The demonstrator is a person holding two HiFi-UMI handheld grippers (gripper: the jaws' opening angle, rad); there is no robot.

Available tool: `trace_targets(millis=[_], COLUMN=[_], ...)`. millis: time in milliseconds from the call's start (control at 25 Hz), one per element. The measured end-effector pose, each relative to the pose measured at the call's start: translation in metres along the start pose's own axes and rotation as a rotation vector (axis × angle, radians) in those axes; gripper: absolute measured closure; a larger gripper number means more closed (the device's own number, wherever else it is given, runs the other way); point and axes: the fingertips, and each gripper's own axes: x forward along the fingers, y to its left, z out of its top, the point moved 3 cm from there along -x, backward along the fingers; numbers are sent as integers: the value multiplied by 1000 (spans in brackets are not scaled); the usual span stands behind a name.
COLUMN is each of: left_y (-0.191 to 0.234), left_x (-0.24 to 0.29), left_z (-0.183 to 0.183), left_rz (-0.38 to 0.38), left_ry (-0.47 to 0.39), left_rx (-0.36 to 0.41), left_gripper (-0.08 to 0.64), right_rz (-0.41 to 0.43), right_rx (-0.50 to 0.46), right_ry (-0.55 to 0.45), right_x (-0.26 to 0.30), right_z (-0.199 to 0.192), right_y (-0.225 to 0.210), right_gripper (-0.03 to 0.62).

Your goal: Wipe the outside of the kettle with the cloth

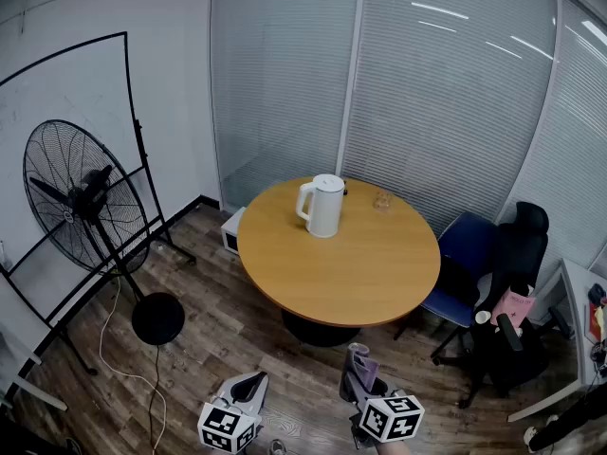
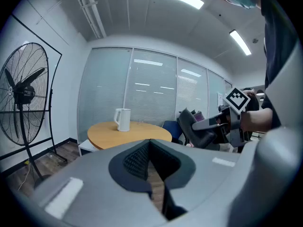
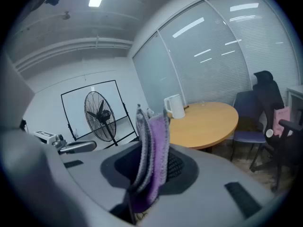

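A white kettle (image 1: 322, 205) stands upright on the far side of a round wooden table (image 1: 360, 273), handle to the left. It also shows small in the left gripper view, kettle (image 2: 122, 119), and in the right gripper view, kettle (image 3: 174, 106). Both grippers hang low over the floor, well short of the table. My right gripper (image 1: 358, 366) is shut on a purple and grey cloth (image 3: 152, 155), which sticks up between its jaws; the cloth (image 1: 360, 363) shows in the head view too. My left gripper (image 1: 248, 387) is shut with nothing in it.
A large black standing fan (image 1: 85, 207) with a cable on the floor is at the left. A small glass (image 1: 381, 200) sits on the table beyond the kettle. A blue chair (image 1: 469, 254) and a black office chair (image 1: 512, 282) stand at the right. Glass walls with blinds lie behind.
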Motion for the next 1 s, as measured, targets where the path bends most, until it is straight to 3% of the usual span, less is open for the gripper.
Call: trace_targets(millis=[400,560,760,880,1000], left_y=[31,41,54,63,79], left_x=[24,37,57,76,101], left_z=[5,11,14,8,9], left_rz=[-45,-108,-150,-160,-153], left_ry=[-6,-22,-27,-8,-14], left_rx=[26,38,2,-27,-25], left_gripper=[549,545,541,411,411], right_rz=[-39,-63,-80,-87,-79], right_rx=[32,55,77,88,93], right_ry=[-40,-48,-41,-30,-27], right_x=[30,46,70,85,109], right_z=[8,9,15,21,31], right_y=[2,2,0,-11,-26], right_gripper=[500,500,500,500,500])
